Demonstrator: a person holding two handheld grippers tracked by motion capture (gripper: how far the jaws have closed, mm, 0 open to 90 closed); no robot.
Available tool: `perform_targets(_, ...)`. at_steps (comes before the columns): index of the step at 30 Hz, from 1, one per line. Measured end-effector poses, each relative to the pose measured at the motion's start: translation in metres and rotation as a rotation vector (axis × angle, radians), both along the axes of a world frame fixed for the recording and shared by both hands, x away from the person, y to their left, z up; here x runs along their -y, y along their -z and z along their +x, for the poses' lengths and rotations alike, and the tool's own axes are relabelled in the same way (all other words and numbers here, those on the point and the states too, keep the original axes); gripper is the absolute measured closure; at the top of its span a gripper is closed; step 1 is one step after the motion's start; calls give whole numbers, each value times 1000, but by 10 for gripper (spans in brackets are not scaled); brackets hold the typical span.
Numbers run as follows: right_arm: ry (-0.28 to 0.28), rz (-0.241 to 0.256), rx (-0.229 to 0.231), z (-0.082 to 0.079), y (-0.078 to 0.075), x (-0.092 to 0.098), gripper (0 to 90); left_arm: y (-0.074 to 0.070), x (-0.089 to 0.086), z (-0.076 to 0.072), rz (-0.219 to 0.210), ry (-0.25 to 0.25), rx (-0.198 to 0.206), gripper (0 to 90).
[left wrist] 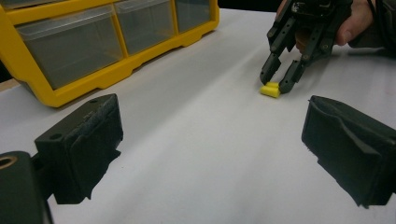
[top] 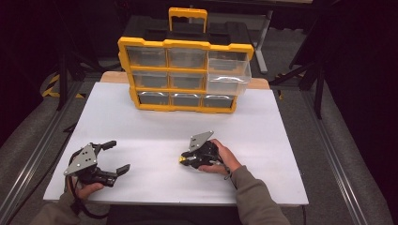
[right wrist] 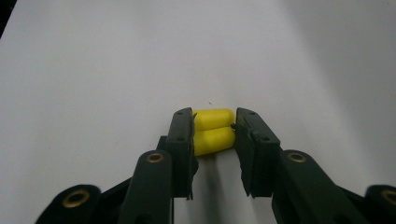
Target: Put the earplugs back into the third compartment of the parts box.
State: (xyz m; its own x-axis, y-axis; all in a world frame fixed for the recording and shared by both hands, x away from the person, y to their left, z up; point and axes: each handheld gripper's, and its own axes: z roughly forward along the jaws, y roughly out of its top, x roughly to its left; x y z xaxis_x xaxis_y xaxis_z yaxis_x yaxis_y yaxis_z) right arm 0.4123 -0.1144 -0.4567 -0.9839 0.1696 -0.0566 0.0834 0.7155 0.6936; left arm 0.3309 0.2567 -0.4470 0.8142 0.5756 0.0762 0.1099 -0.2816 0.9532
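Yellow foam earplugs point(right wrist: 213, 131), two of them lying side by side, sit on the white counter point(top: 155, 117) between the jaws of our right gripper point(right wrist: 213, 135). The jaws have closed in until each pad touches or all but touches a plug end, so we judge the pinch as just taking hold, not yet firm. From the left gripper view the plugs point(left wrist: 270, 89) lie flat on the counter at the jaw tips, not lifted.

Our left gripper point(top: 114, 157) rests near the counter's front left corner, jaws wide apart and holding nothing.

What worries us is the foam. Two loose cylinders squeezed end-on can roll over one another, and one may pop out sideways as the pads close. If the tips ride too low they will drag on the counter; too high, and they catch only the upper plug and leave the other behind. Squeeze too lightly and both may drop on the way to the yellow bin cabinet point(top: 185, 75), whose upper right drawer point(top: 228, 77) stands pulled out, well away from the plugs.
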Motion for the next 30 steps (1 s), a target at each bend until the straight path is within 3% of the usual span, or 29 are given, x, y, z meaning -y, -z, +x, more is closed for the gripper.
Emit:
perform_targets(4, 13, -3, 10, -2, -2, 1, 699, 0, -1, 0, 2, 3, 1, 63)
perform_targets(11, 35, 52, 35, -6, -12, 10, 703, -1, -1, -1, 2, -8, 11, 61)
perform_targets(30, 101, 164, 169, -29, -47, 29, 708, -3, -3, -3, -9, -5, 13, 62)
